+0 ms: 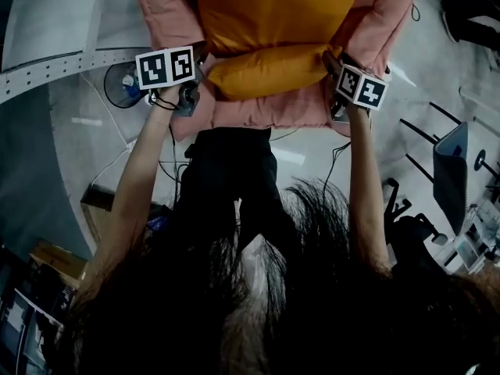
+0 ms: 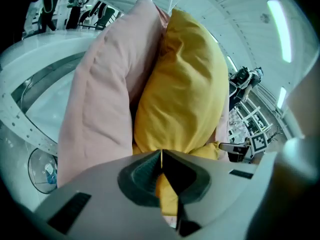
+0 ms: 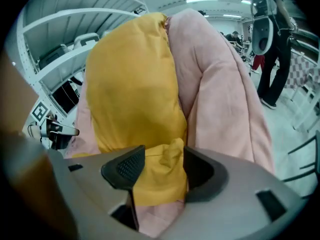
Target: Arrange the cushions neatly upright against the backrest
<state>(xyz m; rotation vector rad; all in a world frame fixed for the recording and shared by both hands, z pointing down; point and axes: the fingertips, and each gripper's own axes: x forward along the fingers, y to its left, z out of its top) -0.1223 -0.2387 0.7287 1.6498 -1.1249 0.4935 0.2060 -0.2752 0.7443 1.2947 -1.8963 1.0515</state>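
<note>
left claw (image 2: pixel 161 154) is fully closed, pinching a near corner of the yellow cushion (image 2: pixel 185 84); fabric shows in the gap under the tips. right claw (image 3: pixel 161 161) stands wide apart. The other yellow corner sits between its pads, but I read no squeeze on it, so that side is loose

Both cushions are up in the air in front of me, over the floor (image 1: pixel 312 158), not resting on anything I can see. Yellow lies flat against the pink cushion (image 1: pixel 168 10), which is wider and sticks out on the left, right and near sides. Can't tell what carries the pink one; neither claw has its fabric

Handling, my read: both are light, soft and stuffed, with no stiffness. They sag and fold from any single hold, and a thin corner pinch lets the body swing and twist. Covers look smooth, so pink may slide against yellow. Better hold: a deeper bite on the two near corners, seam plus some filling, one claw each. Or squeeze both cushions together from left and right. Nothing fragile, so a firm clamp is fine
</note>
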